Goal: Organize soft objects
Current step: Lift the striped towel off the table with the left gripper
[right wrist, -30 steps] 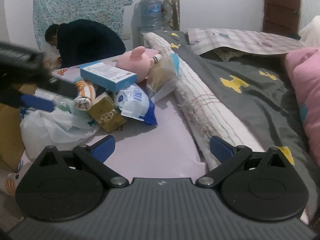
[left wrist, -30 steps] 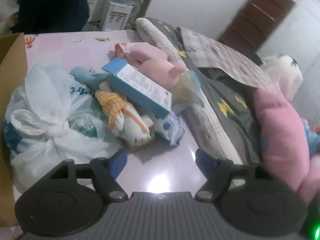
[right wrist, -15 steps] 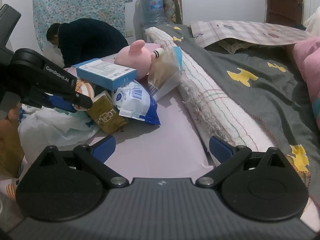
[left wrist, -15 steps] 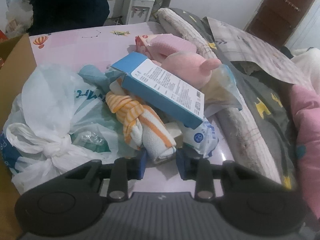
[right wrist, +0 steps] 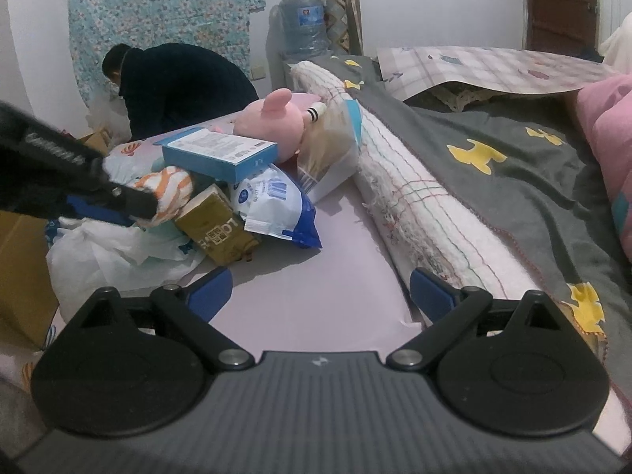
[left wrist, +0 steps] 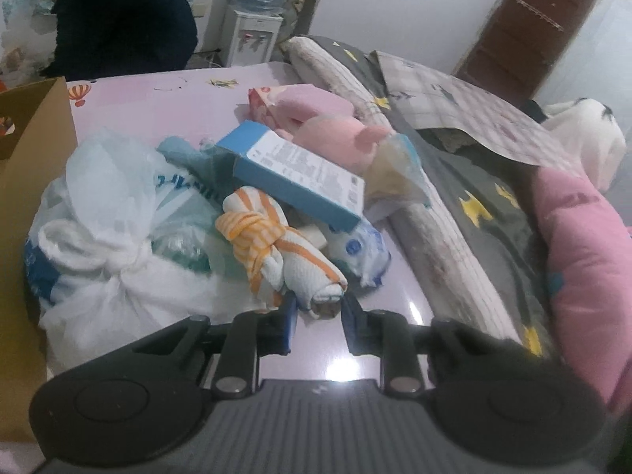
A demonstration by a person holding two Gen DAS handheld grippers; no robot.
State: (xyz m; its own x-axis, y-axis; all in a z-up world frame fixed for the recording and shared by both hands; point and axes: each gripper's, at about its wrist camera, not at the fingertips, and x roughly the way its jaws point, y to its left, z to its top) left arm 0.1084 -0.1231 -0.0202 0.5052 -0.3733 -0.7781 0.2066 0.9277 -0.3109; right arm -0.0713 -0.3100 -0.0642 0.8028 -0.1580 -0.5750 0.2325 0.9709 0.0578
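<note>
Left gripper (left wrist: 316, 312) jaws were closing on the knotted striped towel's (left wrist: 276, 252) near end, long axis running away; right gripper (right wrist: 318, 292) jaws apart, empty, farther off.

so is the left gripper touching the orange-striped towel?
Touching. Left wrist view: the closing left gripper has the end of the orange-striped towel between its blue pads, which meet the cloth on both sides.

Blue carton (left wrist: 300, 173) is lying atop the pile, just ahead of the tongs. Tied white plastic bag (left wrist: 102, 245) is sitting ahead-left, cardboard box (left wrist: 23, 205) standing at far left. A water dispenser (left wrist: 252, 35) is standing far ahead; a person in dark clothing (left wrist: 122, 19) is bending over beyond it to the left.
</note>
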